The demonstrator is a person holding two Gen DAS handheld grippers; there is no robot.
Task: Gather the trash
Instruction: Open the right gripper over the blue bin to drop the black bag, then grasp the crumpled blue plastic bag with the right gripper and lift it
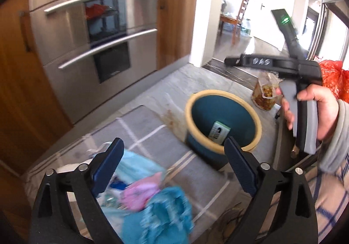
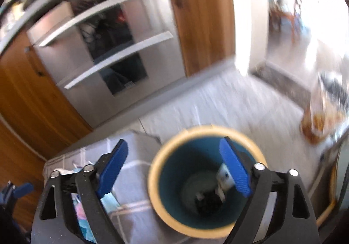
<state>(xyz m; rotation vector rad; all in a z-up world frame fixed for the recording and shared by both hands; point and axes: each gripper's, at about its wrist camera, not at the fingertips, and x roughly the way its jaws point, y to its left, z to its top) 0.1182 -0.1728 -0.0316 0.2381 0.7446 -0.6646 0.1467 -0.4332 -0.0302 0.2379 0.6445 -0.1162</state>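
A teal trash bin with a cream rim (image 1: 220,93) stands on the floor; a small white and green packet (image 1: 219,132) lies inside it. In the right wrist view I look down into the bin (image 2: 157,180), with a white wrapper (image 2: 224,176) and dark scraps at its bottom. My right gripper (image 2: 174,167) is open and empty above the bin's mouth. My left gripper (image 1: 174,165) is open and empty above a heap of blue and pink crumpled trash (image 1: 150,198) on the mat. The right gripper's body (image 1: 305,82) shows in a hand at the right of the left wrist view.
A grey checked mat (image 1: 144,126) lies left of the bin. A clear bag of brownish food (image 1: 265,93) sits behind the bin, a red bag (image 1: 333,78) to the right. Steel oven drawers (image 1: 96,32) and wooden cabinets (image 1: 176,15) stand behind. A doorway (image 1: 250,15) opens at the back right.
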